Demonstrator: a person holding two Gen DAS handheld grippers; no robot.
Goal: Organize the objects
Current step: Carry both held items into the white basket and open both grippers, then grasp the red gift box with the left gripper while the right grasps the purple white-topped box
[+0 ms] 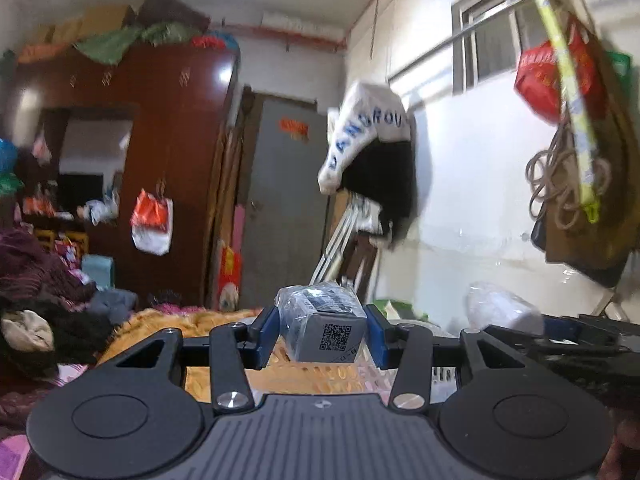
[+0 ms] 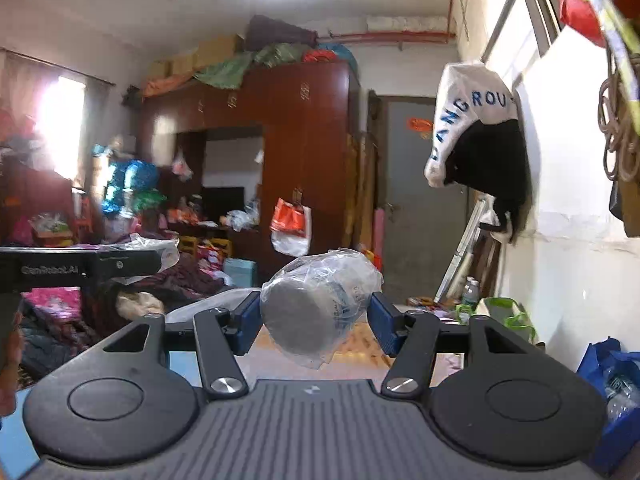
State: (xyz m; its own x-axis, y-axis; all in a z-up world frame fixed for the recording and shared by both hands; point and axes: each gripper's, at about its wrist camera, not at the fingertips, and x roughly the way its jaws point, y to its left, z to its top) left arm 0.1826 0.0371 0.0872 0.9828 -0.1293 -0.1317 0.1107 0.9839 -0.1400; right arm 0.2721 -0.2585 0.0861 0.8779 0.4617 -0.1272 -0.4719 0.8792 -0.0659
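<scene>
Blue-padded and held about level above the bed (image 1: 224, 320), the left claw (image 1: 322, 330) is clamped on a plastic-wrapped grey box (image 1: 324, 326) with a square code on its near face. Beside it, the right claw (image 2: 316, 320) grips a plastic-wrapped round tin (image 2: 308, 312) between its pads. Beyond both stand a dark red wardrobe (image 2: 304, 140) and a grey door (image 1: 284, 200).

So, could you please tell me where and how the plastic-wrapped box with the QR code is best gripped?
Grip the box across its two flat side faces, coming straight at the QR-code end, as the left hand-held gripper does now. Those faces are parallel, so the blue pads sit flush; the loose wrap on top gives no firm hold.
</scene>
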